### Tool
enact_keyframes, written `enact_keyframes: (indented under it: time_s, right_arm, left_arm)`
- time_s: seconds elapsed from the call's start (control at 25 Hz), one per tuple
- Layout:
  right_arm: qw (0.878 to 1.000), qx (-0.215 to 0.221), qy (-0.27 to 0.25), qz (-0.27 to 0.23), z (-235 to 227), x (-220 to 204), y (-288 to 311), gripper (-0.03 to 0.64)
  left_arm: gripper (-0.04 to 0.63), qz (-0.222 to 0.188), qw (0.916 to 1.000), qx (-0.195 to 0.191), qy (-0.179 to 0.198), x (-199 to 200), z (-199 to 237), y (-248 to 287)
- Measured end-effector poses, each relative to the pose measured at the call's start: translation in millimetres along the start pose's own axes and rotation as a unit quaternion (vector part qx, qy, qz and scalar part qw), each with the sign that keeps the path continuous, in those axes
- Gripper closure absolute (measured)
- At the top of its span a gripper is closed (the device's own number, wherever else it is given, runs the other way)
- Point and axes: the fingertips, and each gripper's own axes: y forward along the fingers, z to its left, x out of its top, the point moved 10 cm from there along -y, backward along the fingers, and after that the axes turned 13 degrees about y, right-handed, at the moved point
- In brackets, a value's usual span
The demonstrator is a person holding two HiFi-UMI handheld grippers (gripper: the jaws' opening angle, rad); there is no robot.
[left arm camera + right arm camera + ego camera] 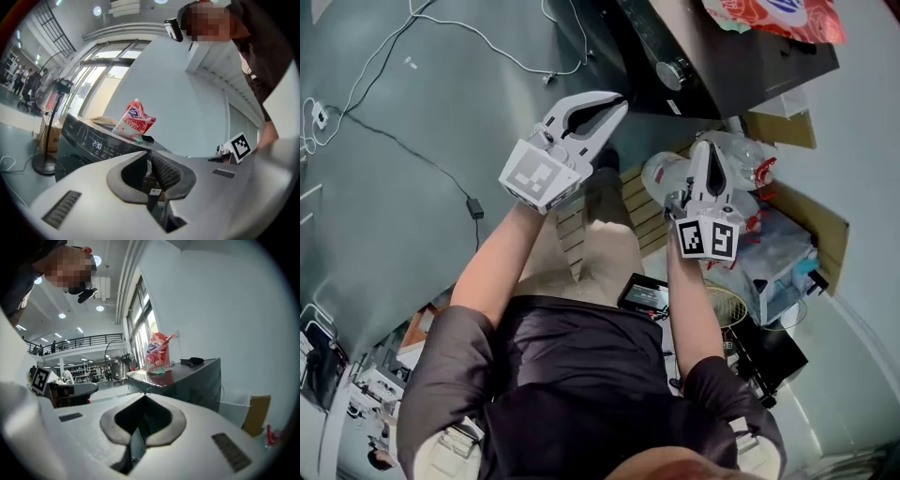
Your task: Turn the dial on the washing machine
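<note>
Found the left gripper [617, 105] pinched together at the tips, with an empty hollow behind the pads and nothing held; found the right gripper [705, 145] likewise closed on nothing. Held both side by side, pointing toward the washing machine [736, 66], probably to face its front panel squarely. Made out the dial [672, 72] just beyond the left gripper's tips and a little to their right, clear of both grippers and untouched. Judged the turn not yet begun; judged a grasp of the knob impossible with tips pressed together, and a parting of them needed first. Saw a red bag [778, 17] on the machine's top, farther off than the dial, out of the way of a reach. Noted the panel's front edge as the nearest thing ahead of the left tips. Noted open floor [412, 141] off the left gripper's left side, crossed only by loose cables [547, 79], with ample room to swing that way. Noted cardboard and plastic-wrapped clutter [750, 159] crowded under and to the right of the right gripper, with scant room there; reckoned the gap between the two grippers narrow enough to risk a knock during any roll of the left one.
</note>
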Motion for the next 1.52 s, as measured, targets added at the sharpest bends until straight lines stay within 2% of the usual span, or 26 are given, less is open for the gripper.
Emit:
enact_keyframes:
  time_s: [0.12, 0.32, 0.56, 0.72, 0.96, 1.24, 1.36, 1.52]
  right_arm:
    - [1.000, -0.014, -0.004, -0.021, 24, 2, -13, 0.614]
    - [0.998, -0.043, -0.007, -0.051, 65, 10, -43, 0.614]
    - [0.991, -0.064, -0.082, -0.079, 108, 51, -80, 0.614]
    - [0.988, -0.085, -0.094, -0.083, 115, 80, -104, 0.614]
    - [0.990, -0.078, -0.095, -0.075, 119, 104, -135, 0.614]
    - [0.990, -0.100, -0.055, -0.083, 128, 84, -179, 0.614]
    - [0.987, -0.115, -0.066, -0.092, 138, 78, -193, 0.614]
    - [0.980, -0.141, -0.080, -0.116, 155, 68, -217, 0.614]
  left_arm:
    - [0.600, 0.011, 0.9996, -0.006, 0.024, 22, 1, -23]
    - [0.600, 0.019, 0.9978, -0.028, 0.056, 60, -2, -56]
    - [0.600, 0.025, 0.9922, -0.058, 0.108, 115, -6, -88]
    - [0.600, 0.053, 0.9922, -0.053, 0.100, 141, -3, -100]
    - [0.600, 0.048, 0.9890, -0.084, 0.111, 163, -9, -101]
    - [0.600, 0.055, 0.9858, -0.125, 0.097, 163, -24, -108]
    - [0.600, 0.059, 0.9846, -0.134, 0.095, 160, -31, -111]
    - [0.600, 0.050, 0.9883, -0.123, 0.076, 157, -41, -125]
